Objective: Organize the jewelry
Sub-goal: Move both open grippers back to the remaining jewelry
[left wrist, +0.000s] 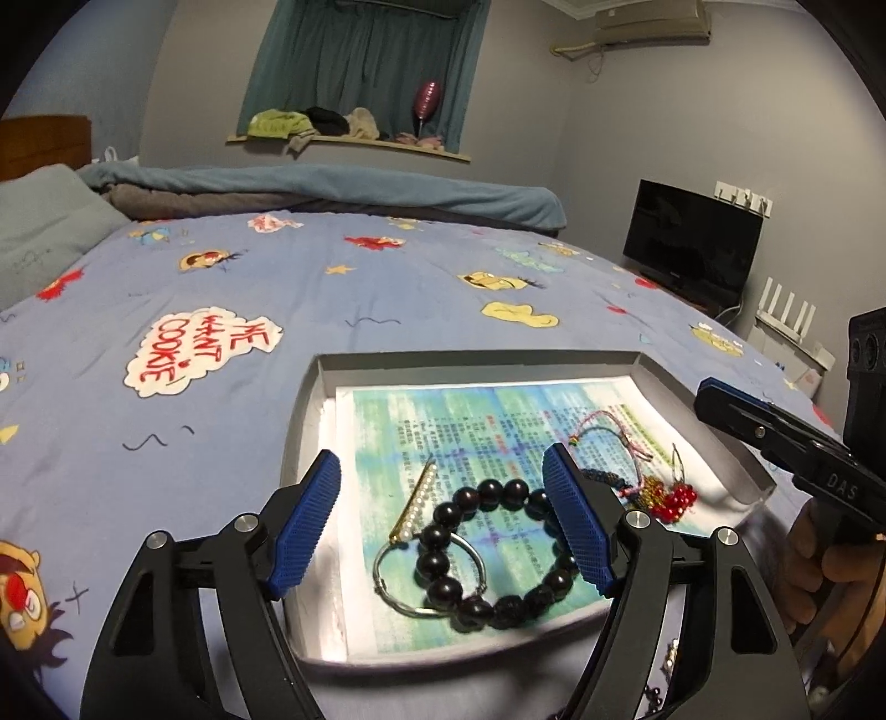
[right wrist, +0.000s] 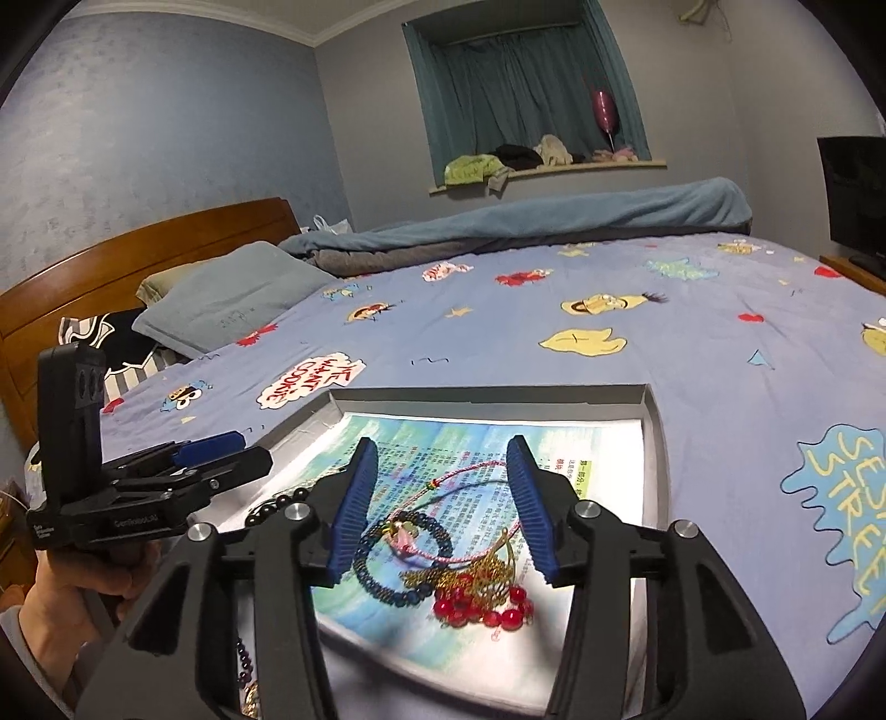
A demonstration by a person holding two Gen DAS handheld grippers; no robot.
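Jewelry tray (left wrist: 310, 410) sits on cartoon bedsheet (left wrist: 387, 293) (bedroom); left gripper (left wrist: 443, 526) & right gripper (right wrist: 443, 507) fingers wide apart, holding nothing.

Place: I see a home bedroom | signs: bed with cartoon sheet (right wrist: 554, 310), wooden headboard (right wrist: 138, 266), pillow (right wrist: 232, 293), curtained window (right wrist: 520, 94), TV (left wrist: 692, 243), air conditioner (left wrist: 648, 19).

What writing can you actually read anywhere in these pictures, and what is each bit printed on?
"ME WANT COOKIE" on the bedsheet, in a white cloud patch.
"SESAME STREET" on a blue splash patch, partly cut off at the edge.
"DAS" on the side of the right tongs.
Small white lettering on the left tongs is too blurred to read.
The printed sheet in the tray has print too small to read.
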